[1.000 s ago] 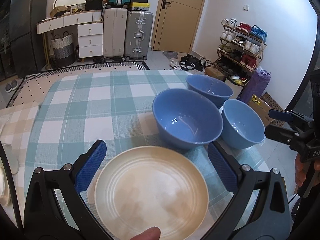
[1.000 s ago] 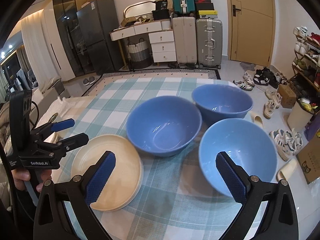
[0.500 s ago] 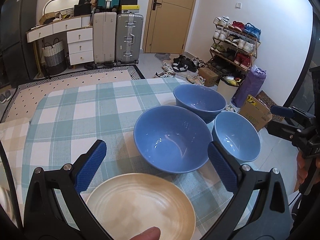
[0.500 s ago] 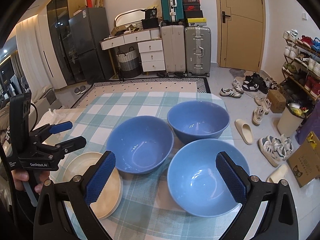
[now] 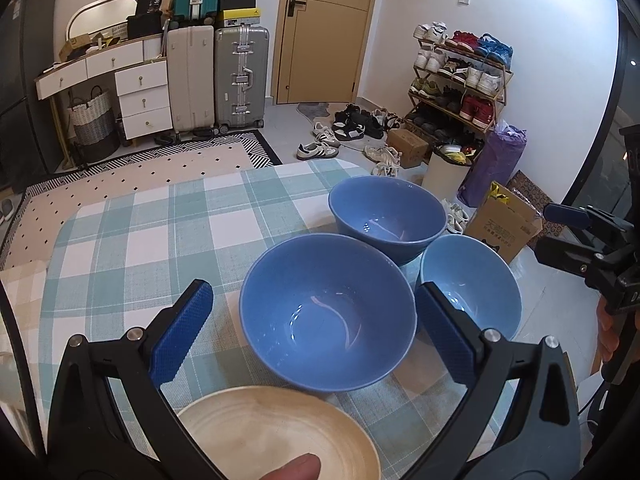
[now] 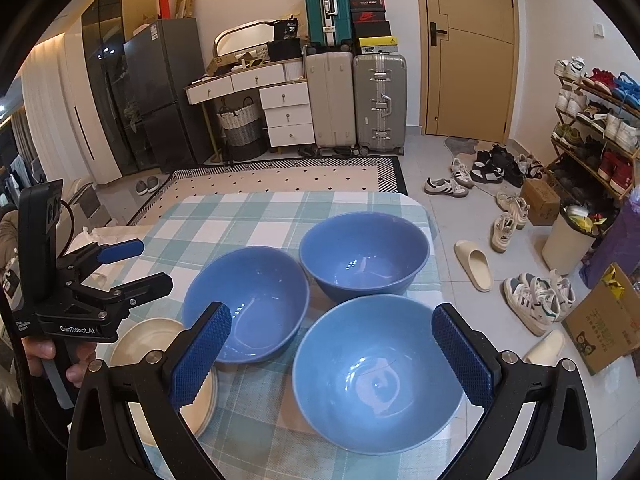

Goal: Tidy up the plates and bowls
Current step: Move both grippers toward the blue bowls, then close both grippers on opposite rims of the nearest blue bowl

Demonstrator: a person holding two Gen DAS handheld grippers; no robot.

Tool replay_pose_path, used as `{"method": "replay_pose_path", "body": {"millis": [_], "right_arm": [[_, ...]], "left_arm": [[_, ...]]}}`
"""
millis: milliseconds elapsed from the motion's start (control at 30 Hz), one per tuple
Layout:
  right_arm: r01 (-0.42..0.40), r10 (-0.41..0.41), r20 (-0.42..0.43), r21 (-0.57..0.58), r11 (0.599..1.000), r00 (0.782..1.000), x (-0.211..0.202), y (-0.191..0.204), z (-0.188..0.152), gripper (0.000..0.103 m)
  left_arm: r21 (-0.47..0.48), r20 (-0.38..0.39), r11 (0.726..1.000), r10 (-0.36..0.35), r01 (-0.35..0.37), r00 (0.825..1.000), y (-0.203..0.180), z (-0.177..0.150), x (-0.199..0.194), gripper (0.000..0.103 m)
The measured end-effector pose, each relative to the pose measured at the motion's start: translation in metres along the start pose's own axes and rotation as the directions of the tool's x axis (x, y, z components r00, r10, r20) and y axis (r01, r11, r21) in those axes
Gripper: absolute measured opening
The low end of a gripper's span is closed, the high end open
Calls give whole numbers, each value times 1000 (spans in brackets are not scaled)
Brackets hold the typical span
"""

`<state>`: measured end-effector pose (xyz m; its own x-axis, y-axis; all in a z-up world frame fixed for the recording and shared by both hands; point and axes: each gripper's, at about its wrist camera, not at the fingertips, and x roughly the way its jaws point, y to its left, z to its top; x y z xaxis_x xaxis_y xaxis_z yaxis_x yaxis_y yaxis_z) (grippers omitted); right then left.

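Although nothing is lifted yet, I judge the cream plates (image 6: 160, 344) at the left of the desk (image 5: 132, 232) to be stiff, smooth and breakable, best pinched at the thin rim; in my right view there look to be two stacked, though I cannot be sure of the count. My left hand-held gripper (image 5: 316, 330) hangs spread wide above the plates and the middle bowl (image 5: 326, 314), pinching nothing. Going rightward, I count three blue bowls: the middle bowl just beside the plates, the far bowl (image 5: 387, 216) behind it, and the paler near bowl (image 6: 378, 374) at the right edge of the desk, all close together, possibly touching. They look glazed and slippery, heavier than the plates, rigid and liable to chip if knocked together, so I would take each by its wall at the rim, one pad inside and one outside. My right hand-held gripper (image 6: 336, 356) is likewise spread, holding nothing, poised over the near bowl.
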<state>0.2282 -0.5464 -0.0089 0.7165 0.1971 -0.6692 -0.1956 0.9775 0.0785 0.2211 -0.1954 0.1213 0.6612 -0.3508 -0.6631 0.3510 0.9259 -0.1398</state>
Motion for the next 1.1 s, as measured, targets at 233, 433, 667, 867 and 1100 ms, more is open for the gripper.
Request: {"method": "replay_pose_path", "body": {"millis": [233, 433, 667, 867, 1100], "right_arm": [[11, -10, -15, 18, 1000, 1000, 12, -11, 8, 102], [22, -21, -17, 32, 999, 1000, 19, -22, 16, 102], [26, -25, -32, 49, 998, 999, 30, -33, 28, 102], [32, -28, -53, 75, 997, 998, 46, -44, 35, 102], [49, -43, -73, 84, 995, 996, 57, -53, 47, 102]], "left_arm": [[15, -19, 1000, -11, 11, 1000, -4, 15, 21, 101], [10, -25, 1000, -12, 13, 1000, 0, 30, 34, 101], [9, -36, 1000, -22, 22, 999, 2, 48, 54, 101], [15, -58, 1000, -25, 26, 998, -1, 60, 80, 101], [7, -83, 999, -32, 33, 996, -2, 68, 108, 101]]}}
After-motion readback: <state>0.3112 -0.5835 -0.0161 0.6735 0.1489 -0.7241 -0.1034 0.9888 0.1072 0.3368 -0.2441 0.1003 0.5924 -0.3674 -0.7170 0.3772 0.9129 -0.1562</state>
